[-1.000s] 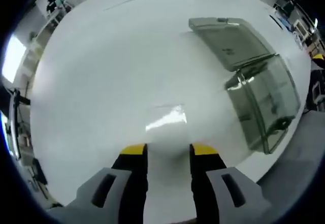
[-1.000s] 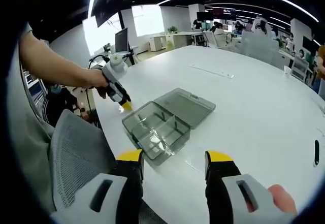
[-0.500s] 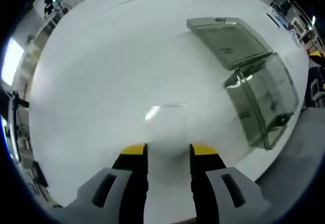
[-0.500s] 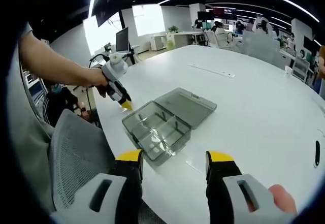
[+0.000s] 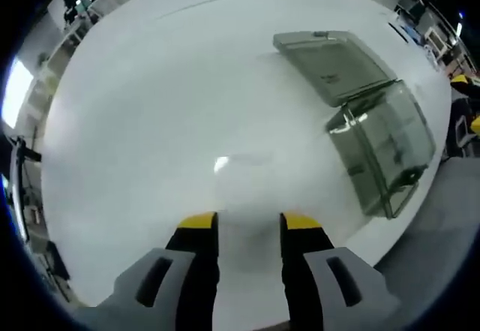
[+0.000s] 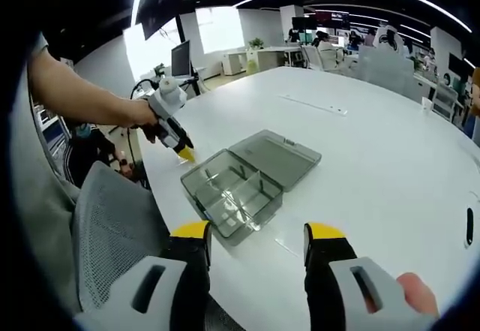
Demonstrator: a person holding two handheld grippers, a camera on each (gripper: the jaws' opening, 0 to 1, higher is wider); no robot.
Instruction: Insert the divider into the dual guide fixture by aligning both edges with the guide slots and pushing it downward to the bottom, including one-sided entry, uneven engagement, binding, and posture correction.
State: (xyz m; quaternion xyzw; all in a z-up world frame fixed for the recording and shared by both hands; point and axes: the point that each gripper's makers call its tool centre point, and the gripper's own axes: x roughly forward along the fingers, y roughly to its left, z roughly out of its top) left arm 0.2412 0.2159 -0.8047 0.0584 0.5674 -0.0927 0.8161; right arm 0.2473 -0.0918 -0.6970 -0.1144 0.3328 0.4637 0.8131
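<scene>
Box [image 5: 379,147] shifted slightly, apparently right of left gripper [image 5: 247,222].

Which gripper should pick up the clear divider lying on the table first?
Probably the left gripper: the clear divider lies just ahead of its open jaws. The right gripper is also open but looks over the grey box.

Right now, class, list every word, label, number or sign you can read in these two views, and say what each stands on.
None can be read.
Dark hanging sign above the room, right gripper view: too blurred to read.
Smoky plastic box and its open lid: no legible marking.
White table: no print.
</scene>
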